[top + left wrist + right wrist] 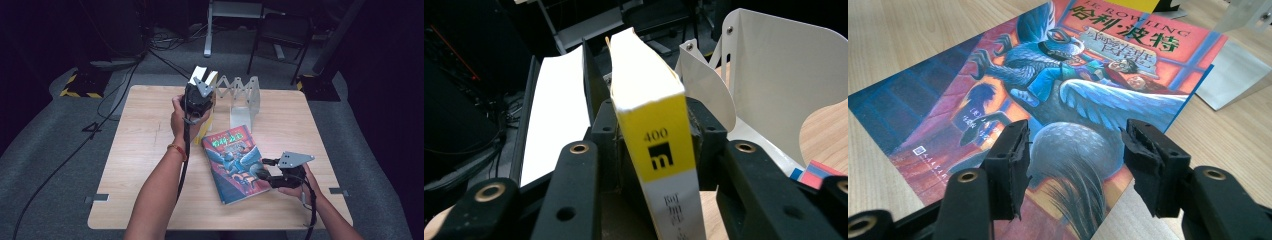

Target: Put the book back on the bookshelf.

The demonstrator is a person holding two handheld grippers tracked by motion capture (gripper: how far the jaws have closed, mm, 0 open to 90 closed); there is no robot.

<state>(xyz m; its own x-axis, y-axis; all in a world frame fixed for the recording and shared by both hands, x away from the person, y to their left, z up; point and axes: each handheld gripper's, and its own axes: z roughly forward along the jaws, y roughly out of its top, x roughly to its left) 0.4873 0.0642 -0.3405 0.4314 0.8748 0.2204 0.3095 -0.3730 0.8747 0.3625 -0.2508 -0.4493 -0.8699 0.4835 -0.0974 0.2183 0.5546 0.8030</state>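
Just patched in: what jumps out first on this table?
The colourful illustrated book lying flat at the table's near right, the right hand-held gripper open above its cover. Further back, the left hand-held gripper has a yellow-spined book upright between its jaws, beside the white folding bookstand.

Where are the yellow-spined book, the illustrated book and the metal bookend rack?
yellow-spined book (659, 135): left gripper view, spine.
illustrated book (235, 162): high view, front cover.
metal bookend rack (245, 102): high view, right upright plate.

You are working on a pale wood-grain table. The illustrated book is showing a glossy paper cover, the yellow-spined book matt paper edges. The folding rack is looking like smooth, matt white sheet metal. Your right tool is wearing rough black pads.
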